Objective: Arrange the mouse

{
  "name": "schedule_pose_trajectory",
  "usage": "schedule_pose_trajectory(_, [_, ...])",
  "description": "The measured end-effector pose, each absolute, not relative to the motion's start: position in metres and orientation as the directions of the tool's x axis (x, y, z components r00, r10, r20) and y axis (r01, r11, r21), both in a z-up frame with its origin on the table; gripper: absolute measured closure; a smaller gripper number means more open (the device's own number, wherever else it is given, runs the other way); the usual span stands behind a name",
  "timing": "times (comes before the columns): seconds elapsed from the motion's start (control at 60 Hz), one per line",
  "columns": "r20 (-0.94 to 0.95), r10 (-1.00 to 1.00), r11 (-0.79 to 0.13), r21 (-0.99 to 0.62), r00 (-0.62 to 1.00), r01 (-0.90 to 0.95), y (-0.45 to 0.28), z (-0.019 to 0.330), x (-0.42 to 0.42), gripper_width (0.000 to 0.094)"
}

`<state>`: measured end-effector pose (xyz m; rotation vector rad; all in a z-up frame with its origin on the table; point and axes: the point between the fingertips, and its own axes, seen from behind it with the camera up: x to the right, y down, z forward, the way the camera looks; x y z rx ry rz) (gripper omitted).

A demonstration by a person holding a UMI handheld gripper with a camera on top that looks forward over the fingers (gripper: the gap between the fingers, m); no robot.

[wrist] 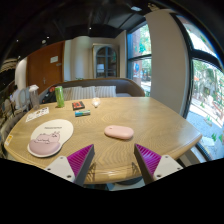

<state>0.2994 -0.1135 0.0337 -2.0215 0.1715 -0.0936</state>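
A pink mouse [119, 132] lies on the wooden table [150, 120], just ahead of my fingers and slightly right of the middle. A round white mouse mat [50, 131] lies to the left, with a pink flat thing [43, 147] on its near part. My gripper [112, 160] is open and empty; its two magenta pads [80, 160] stand wide apart above the table's near edge, short of the mouse.
A green cylinder [60, 96], a dark book [78, 105], a small teal item [82, 113] and papers [37, 114] lie at the table's far left. A sofa [95, 88] stands behind the table. Windows are at the right.
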Motion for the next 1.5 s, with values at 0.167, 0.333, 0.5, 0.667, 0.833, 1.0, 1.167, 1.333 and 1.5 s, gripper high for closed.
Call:
schedule_pose_trajectory(0.167, [0.044, -0.198, -0.487, -0.872, 0.979, -0.059, -0.070, -0.004, 0.355, 0.0105])
schedule_pose_trajectory(0.333, [0.030, -0.162, -0.491, -0.869, 0.986, -0.054, -0.025, -0.009, 0.366, 0.0113])
schedule_pose_trajectory(0.5, [-0.026, -0.144, -0.510, -0.854, 0.989, -0.096, 0.007, -0.011, 0.374, 0.0101])
schedule_pose_trajectory(0.667, [-0.022, -0.166, -0.570, -0.814, 0.986, -0.114, 0.023, -0.017, 0.392, 0.0116])
schedule_pose_trajectory(0.833, [-0.025, -0.189, -0.601, -0.787, 0.982, -0.136, 0.043, -0.019, 0.409, 0.0255])
schedule_pose_trajectory(1.0, [-0.025, -0.258, -0.602, -0.777, 0.966, -0.181, 0.046, -0.020, 0.417, 0.0473])
schedule_pose_trajectory(1.167, [0.085, -0.274, -0.570, -0.816, 0.958, -0.091, 0.030, 0.025, 0.402, 0.0570])
schedule_pose_trajectory(1.333, [0.026, -0.196, -0.409, -0.911, 0.980, -0.057, 0.024, 0.143, 0.273, 0.0572])
schedule_pose_trajectory(1.5, [-0.026, -0.022, -0.407, -0.913, 0.999, -0.033, 0.024, 0.134, 0.122, 0.0572])
